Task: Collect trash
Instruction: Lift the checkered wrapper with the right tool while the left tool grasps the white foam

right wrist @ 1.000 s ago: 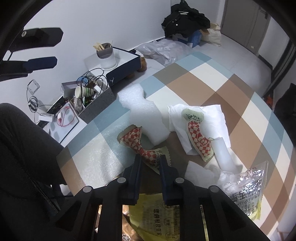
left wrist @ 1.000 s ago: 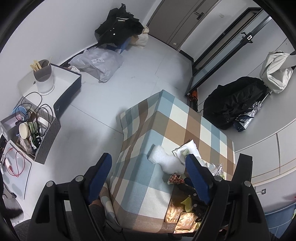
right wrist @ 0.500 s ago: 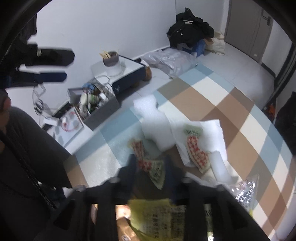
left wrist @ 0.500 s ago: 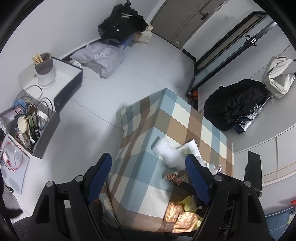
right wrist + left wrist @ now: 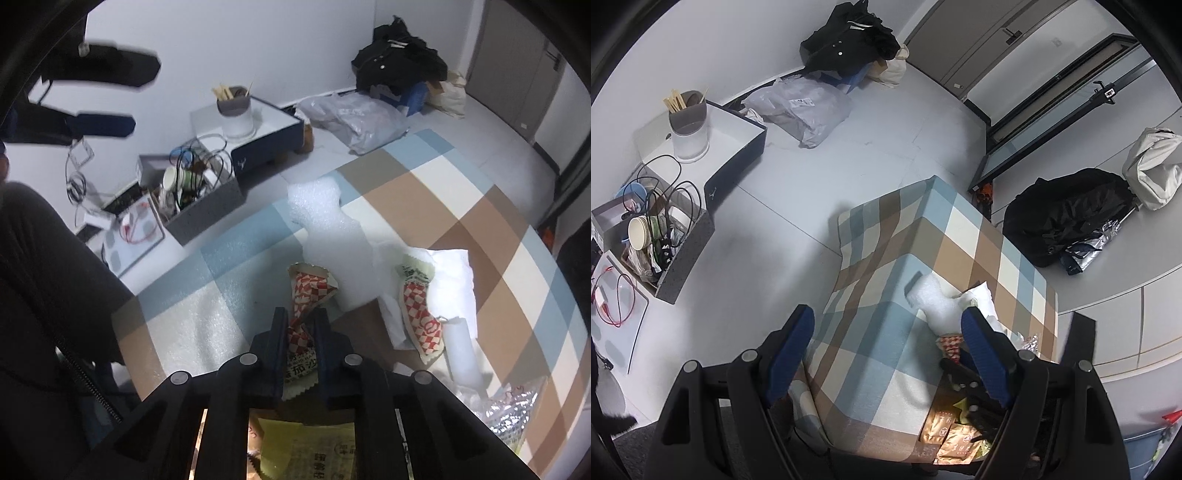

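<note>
My right gripper [image 5: 300, 320] is shut on a red-and-white checked snack wrapper [image 5: 308, 291] and holds it just above the checked tablecloth [image 5: 424, 184]. A second checked wrapper [image 5: 419, 310] lies on white tissue [image 5: 456, 273] to the right. A white foam sheet [image 5: 325, 218] lies behind, a silver foil bag [image 5: 517, 410] at lower right. A yellow packet [image 5: 306, 443] sits below my fingers. My left gripper [image 5: 886, 325] is open and empty, high above the table's left edge; it shows at upper left in the right wrist view [image 5: 103, 125]. The foam sheet [image 5: 934, 299] lies between its fingers.
A grey box of cups and cables [image 5: 199, 195] and a dark blue box with a white cup of sticks [image 5: 236, 114] stand on the floor left of the table. Plastic bags [image 5: 354, 118] and dark clothes [image 5: 399, 66] lie by the far wall. A black bag [image 5: 1067, 214] lies right of the table.
My right gripper has lifted and pulled back with the checked wrapper in it. My left gripper has risen higher above the table, still open.
</note>
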Available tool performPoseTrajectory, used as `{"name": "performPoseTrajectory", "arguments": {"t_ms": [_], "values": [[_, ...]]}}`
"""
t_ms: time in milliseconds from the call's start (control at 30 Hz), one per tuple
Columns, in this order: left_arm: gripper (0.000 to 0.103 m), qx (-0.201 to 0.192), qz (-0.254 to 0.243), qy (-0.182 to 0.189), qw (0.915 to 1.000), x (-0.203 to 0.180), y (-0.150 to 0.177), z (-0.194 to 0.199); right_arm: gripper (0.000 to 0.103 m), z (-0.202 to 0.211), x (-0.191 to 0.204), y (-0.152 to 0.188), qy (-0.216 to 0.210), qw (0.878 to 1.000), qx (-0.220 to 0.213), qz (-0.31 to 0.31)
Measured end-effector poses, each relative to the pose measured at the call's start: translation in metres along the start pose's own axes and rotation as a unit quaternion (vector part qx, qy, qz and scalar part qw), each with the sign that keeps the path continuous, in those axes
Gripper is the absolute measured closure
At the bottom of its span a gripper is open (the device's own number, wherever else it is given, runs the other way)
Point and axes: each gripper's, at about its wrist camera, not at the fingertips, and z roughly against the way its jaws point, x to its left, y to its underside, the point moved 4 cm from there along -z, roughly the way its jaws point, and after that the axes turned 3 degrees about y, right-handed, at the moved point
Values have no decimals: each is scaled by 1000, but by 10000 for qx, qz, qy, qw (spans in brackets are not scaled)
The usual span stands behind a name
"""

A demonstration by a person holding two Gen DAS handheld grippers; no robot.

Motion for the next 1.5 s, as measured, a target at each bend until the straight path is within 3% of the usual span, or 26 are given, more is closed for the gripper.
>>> {"name": "performPoseTrajectory", "arguments": {"t_ms": [267,567,833,1033,1200,1333,1500], "values": [[24,6,55,-220,9997,1,0,-6,91,53,-18,-1,-244,9931,-925,-671],[24,440,-151,-567,9973,-27,1,-43,91,129,-54,16,-112,9746,-1748,-1395],[24,730,-92,-1016,9921,-35,0,-88,91,162,-90,59,201,9658,-1846,-1812],[24,490,-147,-1553,9865,-38,-1,-101,91,169,-110,77,208,9607,-1905,-2007],[24,457,-274,-1779,9826,-46,-1,-108,91,177,-119,90,122,9565,-2057,-2065],[36,670,-370,-2017,9765,-46,3,-120,91,176,-120,97,142,9567,-2038,-2072],[43,557,-391,-2329,9701,-54,4,-116,91,177,-122,101,121,9558,-2081,-2074]]}}
